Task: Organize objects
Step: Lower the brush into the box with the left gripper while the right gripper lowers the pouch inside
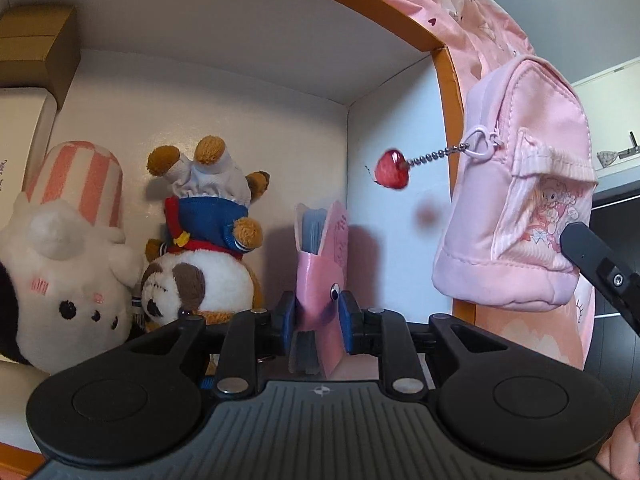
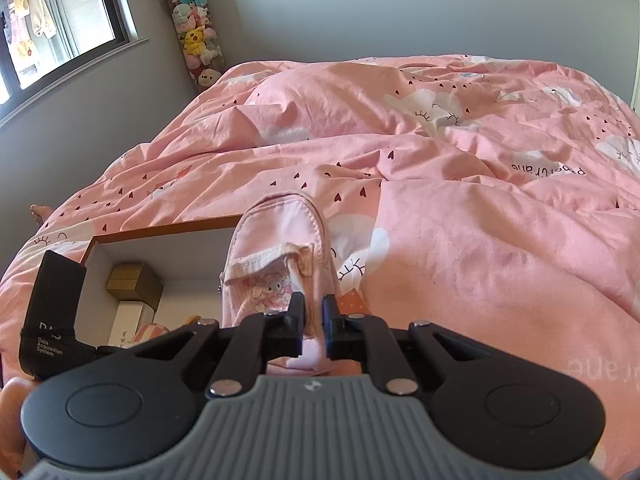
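My left gripper is shut on a pink card holder and holds it upright inside a white box with an orange rim. My right gripper is shut on the bottom edge of a small pink backpack. The backpack also shows in the left wrist view, hanging just outside the box's right wall, with a red heart charm swinging on a bead chain. In the box lie a white plush with a striped hat and a brown bear plush in blue.
A brown carton and a white carton sit at the box's far left; they also show in the right wrist view. The box rests on a bed with a pink duvet. A tube of plush toys stands by the window.
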Tool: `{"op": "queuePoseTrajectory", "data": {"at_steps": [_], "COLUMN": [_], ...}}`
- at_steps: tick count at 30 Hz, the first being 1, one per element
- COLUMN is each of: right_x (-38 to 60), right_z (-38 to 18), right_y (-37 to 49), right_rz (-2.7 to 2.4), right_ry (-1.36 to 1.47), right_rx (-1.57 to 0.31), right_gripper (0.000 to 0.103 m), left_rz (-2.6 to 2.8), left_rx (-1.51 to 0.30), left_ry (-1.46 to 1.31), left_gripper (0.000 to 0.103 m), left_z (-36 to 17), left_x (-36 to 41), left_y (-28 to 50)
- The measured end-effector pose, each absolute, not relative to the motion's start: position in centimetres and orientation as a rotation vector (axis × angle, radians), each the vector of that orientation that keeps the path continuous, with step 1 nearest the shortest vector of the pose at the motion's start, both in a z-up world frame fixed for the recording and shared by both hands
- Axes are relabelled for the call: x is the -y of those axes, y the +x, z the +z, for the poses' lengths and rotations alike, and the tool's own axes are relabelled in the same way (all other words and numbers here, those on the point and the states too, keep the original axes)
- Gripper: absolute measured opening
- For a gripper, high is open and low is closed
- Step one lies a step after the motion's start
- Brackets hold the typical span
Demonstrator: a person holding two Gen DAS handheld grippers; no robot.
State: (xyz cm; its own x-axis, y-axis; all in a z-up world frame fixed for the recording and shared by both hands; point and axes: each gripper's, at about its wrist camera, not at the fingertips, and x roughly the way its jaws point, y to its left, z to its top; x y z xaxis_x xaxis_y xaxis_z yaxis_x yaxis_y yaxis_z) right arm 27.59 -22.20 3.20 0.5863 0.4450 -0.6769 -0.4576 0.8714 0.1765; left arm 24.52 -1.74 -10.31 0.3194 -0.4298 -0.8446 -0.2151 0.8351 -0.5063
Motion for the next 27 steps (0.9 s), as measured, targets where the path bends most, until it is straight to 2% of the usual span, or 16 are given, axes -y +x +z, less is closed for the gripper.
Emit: {"op": "queuePoseTrajectory", "data": {"at_steps": [4, 8, 13, 16, 19, 23, 27], "right_x": [22.2, 22.3, 22.4, 22.4, 22.2, 20.9, 19.6], "right_z": [3.2, 3.3, 3.3, 3.3, 3.4, 2.7, 1.2], "right_y": [27.6, 27.4, 27.3, 27.2, 27.1, 27.4, 27.8], "right_rz": [0.526, 0.525, 0.53, 0.544, 0.572, 0.608, 0.592], "right_ry": [-0.012, -0.017, -0.01, 0.008, 0.026, 0.059, 0.043], "right_rx": [-0.79, -0.79, -0.794, -0.805, -0.828, -0.921, -1.02], "right_gripper": [0.01, 0.01, 0.01, 0.01, 0.01, 0.01, 0.01], "left_rz": [-0.152, -0.166, -0.196, -0.189, -0.15, -0.16, -0.227], "left_rx": [-1.264, -1.213, -1.145, -1.072, -0.998, -0.954, -0.965], "left_ry": [-0.544, -0.451, -0.424, -0.412, -0.433, -0.475, -0.486], "left_gripper": [0.027, 0.042, 0.042, 0.034, 0.032, 0.027, 0.027], "left_z": [-10.0, -8.6, -6.8, -5.1, -3.8, -2.7, -2.8], "left_x": [1.9, 2.6, 1.8, 0.6, -0.3, -2.3, -2.2], "left_y": [24.4, 23.8, 22.8, 21.9, 23.0, 22.2, 23.2]}}
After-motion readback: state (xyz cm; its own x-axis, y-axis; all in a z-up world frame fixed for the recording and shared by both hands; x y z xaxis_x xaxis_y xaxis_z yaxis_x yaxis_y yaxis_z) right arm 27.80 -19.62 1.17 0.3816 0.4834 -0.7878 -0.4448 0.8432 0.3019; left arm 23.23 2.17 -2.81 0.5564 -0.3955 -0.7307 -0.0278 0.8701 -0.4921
